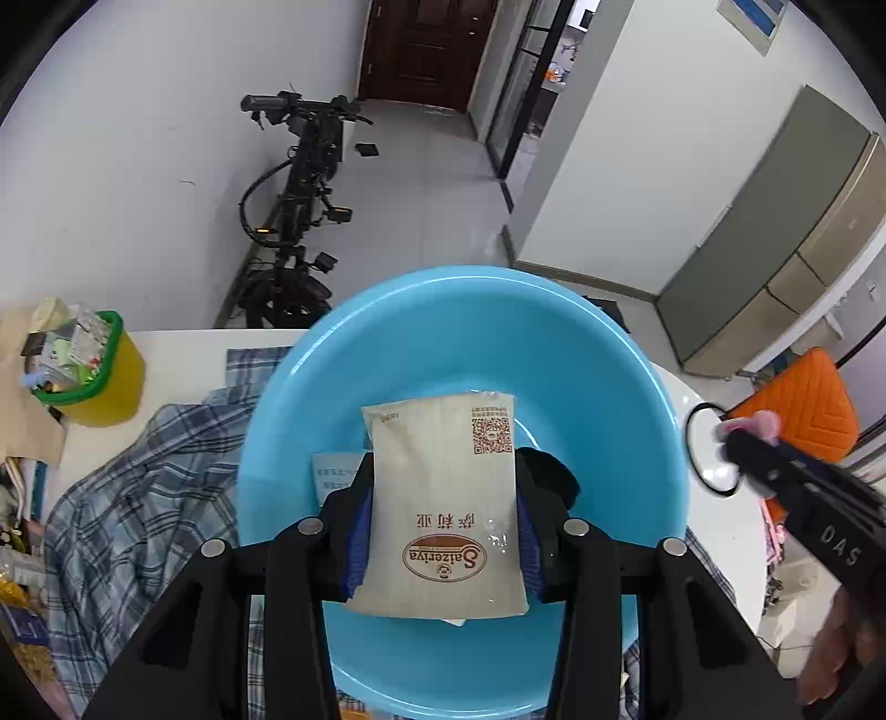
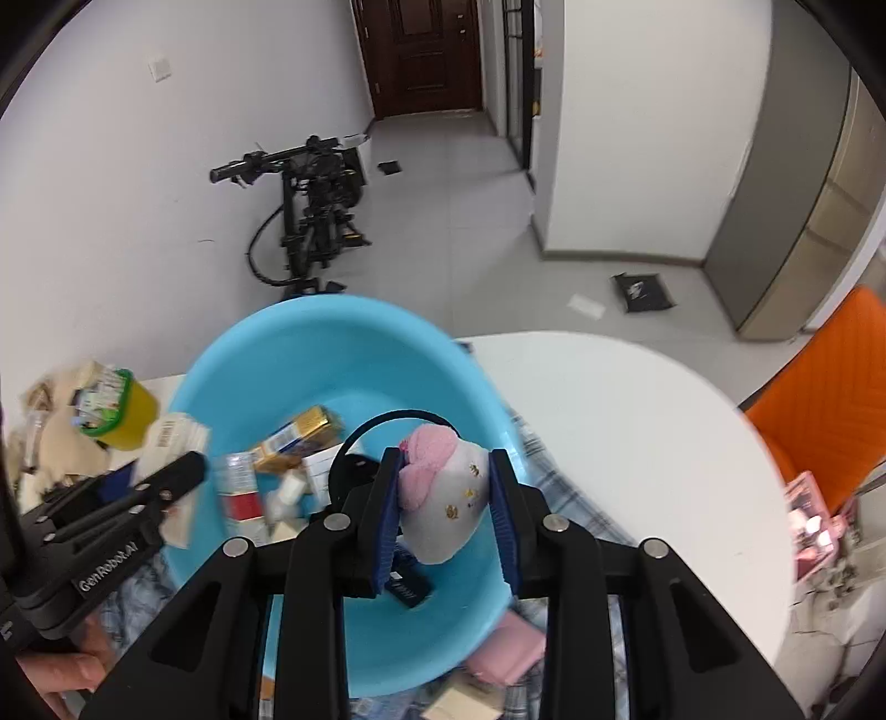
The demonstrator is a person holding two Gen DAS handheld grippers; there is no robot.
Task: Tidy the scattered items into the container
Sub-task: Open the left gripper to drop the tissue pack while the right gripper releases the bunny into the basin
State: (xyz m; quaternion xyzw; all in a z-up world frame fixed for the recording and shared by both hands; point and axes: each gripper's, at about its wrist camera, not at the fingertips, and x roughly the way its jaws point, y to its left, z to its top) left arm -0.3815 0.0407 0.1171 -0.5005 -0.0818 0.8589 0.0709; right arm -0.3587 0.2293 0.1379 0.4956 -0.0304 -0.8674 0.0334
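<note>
Two grippers hung over a blue basin (image 1: 609, 354) on a white counter (image 2: 637, 421). Left gripper (image 1: 443, 515) had its jaws clamped on a tissue pack (image 1: 443, 498), poised above the basin's middle. Right gripper (image 2: 446, 504) pinched a pink-and-white headband (image 2: 443, 498) above the basin's near wall. Released there, the headband might catch the rim and fall onto the plaid cloth (image 1: 138, 498).

White walls (image 1: 138, 183) and a pale grey tiled floor (image 2: 443, 221). A dark wooden door (image 1: 423, 52) ends the hallway; a black bike (image 1: 299, 210) leans left, grey cabinets (image 1: 775, 232) and an orange chair (image 2: 830, 382) stand right.
</note>
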